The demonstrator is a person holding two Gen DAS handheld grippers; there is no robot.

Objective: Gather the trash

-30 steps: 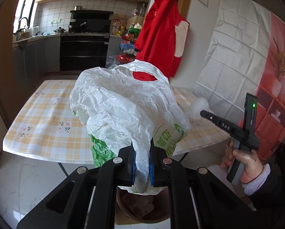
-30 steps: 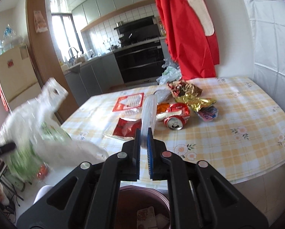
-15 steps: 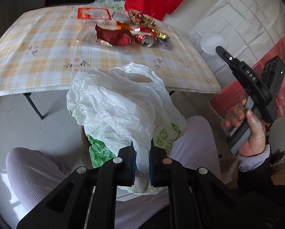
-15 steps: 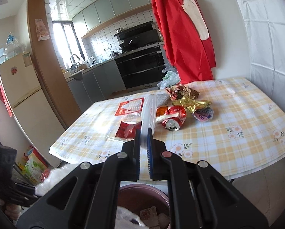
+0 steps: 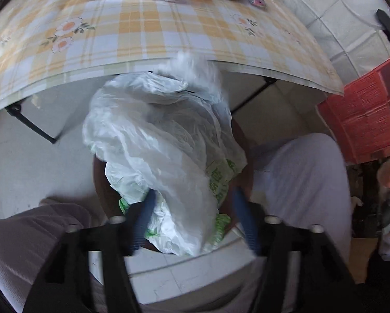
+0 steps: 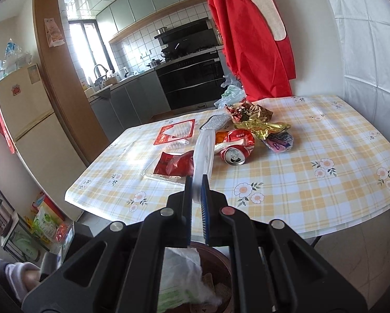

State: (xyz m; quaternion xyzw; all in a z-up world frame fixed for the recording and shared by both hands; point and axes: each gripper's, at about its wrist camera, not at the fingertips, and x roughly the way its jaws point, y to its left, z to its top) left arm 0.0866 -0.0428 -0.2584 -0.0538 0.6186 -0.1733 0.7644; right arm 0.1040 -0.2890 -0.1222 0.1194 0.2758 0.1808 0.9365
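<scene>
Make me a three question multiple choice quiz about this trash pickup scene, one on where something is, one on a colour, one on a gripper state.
1. Where is the white plastic bag?
A. On the table
B. Over the brown bin below the table edge
C. On the fridge

2. What colour is the crushed can?
A. Red
B. Green
C. Blue

3. How do the left gripper jaws stand?
A. Shut on the bag
B. Shut on the can
C. Spread wide

Key: 1 B, the bag hangs under the table rim over the bin. 2 A, its body is red. 3 C, the blue pads sit far apart beside the bag.
</scene>
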